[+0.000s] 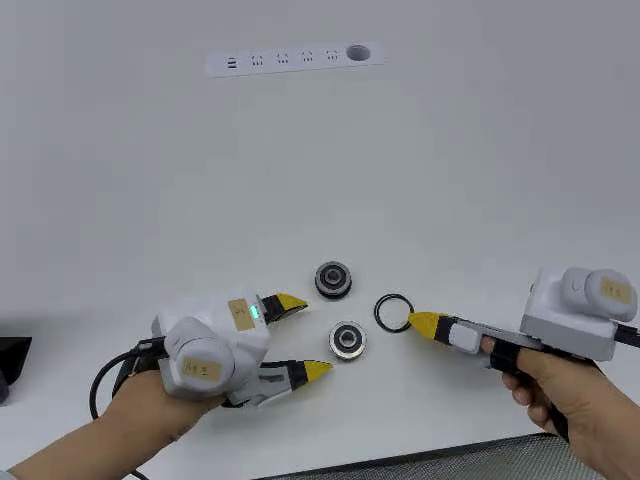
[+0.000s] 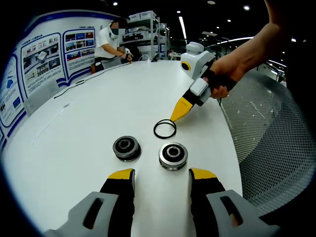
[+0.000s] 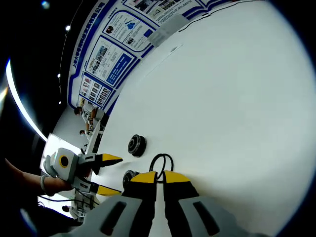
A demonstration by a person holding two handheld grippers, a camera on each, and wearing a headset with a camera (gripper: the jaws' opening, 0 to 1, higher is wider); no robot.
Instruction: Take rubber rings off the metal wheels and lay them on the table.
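Left hand (image 1: 150,415) comes in low from the near left, wrist level. The left gripper (image 1: 303,336) points right toward the 2 metal wheels. Its jaws are spread wide and hold nothing, and the near wheel (image 2: 173,155) sits just ahead of the gap, not touched.

Right hand (image 1: 560,385) reaches in from the right, and the right gripper (image 1: 425,322) is angled left and down. Its jaws are drawn almost together, leaving only a thin slit. The tips meet the right rim of the rubber ring (image 1: 393,312); cannot tell if the rim is pinched.

The ring lies flat on the table (image 1: 480,180), just right of the wheels. The far wheel (image 1: 333,279) has a dark rim, the near wheel a bare metal rim.
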